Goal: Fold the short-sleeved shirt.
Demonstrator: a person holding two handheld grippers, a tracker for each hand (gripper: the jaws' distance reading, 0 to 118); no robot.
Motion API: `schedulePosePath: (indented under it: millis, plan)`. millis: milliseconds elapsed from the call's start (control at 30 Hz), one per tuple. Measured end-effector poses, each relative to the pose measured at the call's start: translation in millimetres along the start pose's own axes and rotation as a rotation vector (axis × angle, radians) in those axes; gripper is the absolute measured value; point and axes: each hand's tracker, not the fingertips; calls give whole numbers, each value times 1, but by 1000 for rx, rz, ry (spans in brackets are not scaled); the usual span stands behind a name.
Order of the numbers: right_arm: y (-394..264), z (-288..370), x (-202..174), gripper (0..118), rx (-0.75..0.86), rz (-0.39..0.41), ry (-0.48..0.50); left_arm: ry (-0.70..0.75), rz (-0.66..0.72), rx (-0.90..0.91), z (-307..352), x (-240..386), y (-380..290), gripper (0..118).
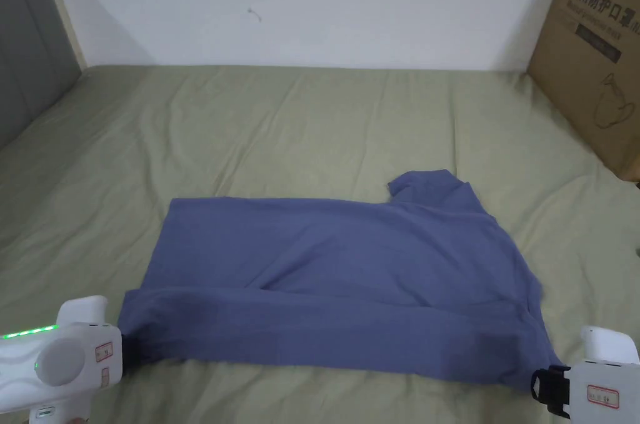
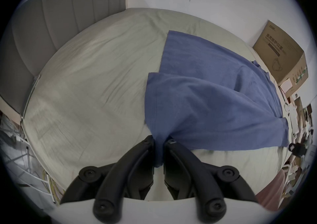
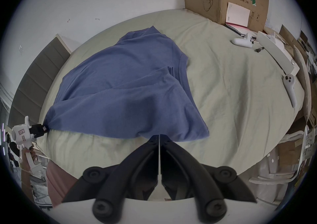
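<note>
A blue short-sleeved shirt [image 1: 337,269] lies spread across the green bed sheet [image 1: 281,125], collar end to the right, one sleeve [image 1: 431,184] pointing to the far side. Its near edge is raised off the bed and stretched between both grippers. At the near left, my left gripper [image 1: 128,350] is shut on the corner of the shirt [image 2: 205,104]; the fabric runs down between its jaws [image 2: 159,141]. My right gripper [image 1: 540,384] holds the near right corner, its jaws pressed together [image 3: 160,137] under the edge of the shirt [image 3: 128,90].
A large cardboard box [image 1: 594,50] stands at the bed's far right corner. A grey padded headboard [image 1: 25,37] runs along the left. Two white controllers [image 3: 243,41] [image 3: 289,88] lie on the sheet to the right. A white wall backs the bed.
</note>
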Motion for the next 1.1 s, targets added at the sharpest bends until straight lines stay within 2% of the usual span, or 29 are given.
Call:
schedulePosePath:
  millis: [67,100,233,267,300,333,367,400,433,467,500,667,733,933,1067,1100]
  plan:
    - [11,-5,2,77,10,8,-27,8,-28,5,2,2,3,8]
    - [16,-10,5,94,21,4,-45,7,-34,-2,2,3,4,8]
    - [28,-38,17,93,11,15,-144,-6,-28,-2,8,-2,5,8]
    - [25,-48,21,92,-20,-25,-147,-8,-24,-1,9,-2,5,8]
    - [21,-59,25,85,-63,-84,-120,-10,-25,-1,8,-4,7,8]
    - [16,-71,29,67,-131,-130,-67,-11,-29,-2,7,-3,7,8]
    - [13,-69,25,61,-68,-83,-118,-9,-35,-6,7,-3,7,8]
    - [17,-60,17,59,-43,0,-136,-5,-44,-10,8,-1,7,8]
    - [21,-55,11,50,-48,39,-150,-2,-53,-8,9,0,9,8]
    - [23,-46,5,27,-25,60,-137,2,-65,-8,10,1,10,8]
    - [27,-41,5,11,-28,34,-97,-1,-75,-13,13,1,12,8]
    - [33,-23,14,10,-6,-40,-66,-6,-99,12,36,-1,19,8]
    - [32,-8,17,10,-2,-48,-42,-3,-116,27,47,-2,17,8]
    - [6,27,34,10,11,-34,-57,0,-162,10,76,-11,-17,8]
    - [-31,21,50,10,-62,-56,-50,23,-183,-62,63,-17,-52,8]
    - [-40,17,51,11,-67,-63,-48,29,-179,-81,55,-19,-60,12]
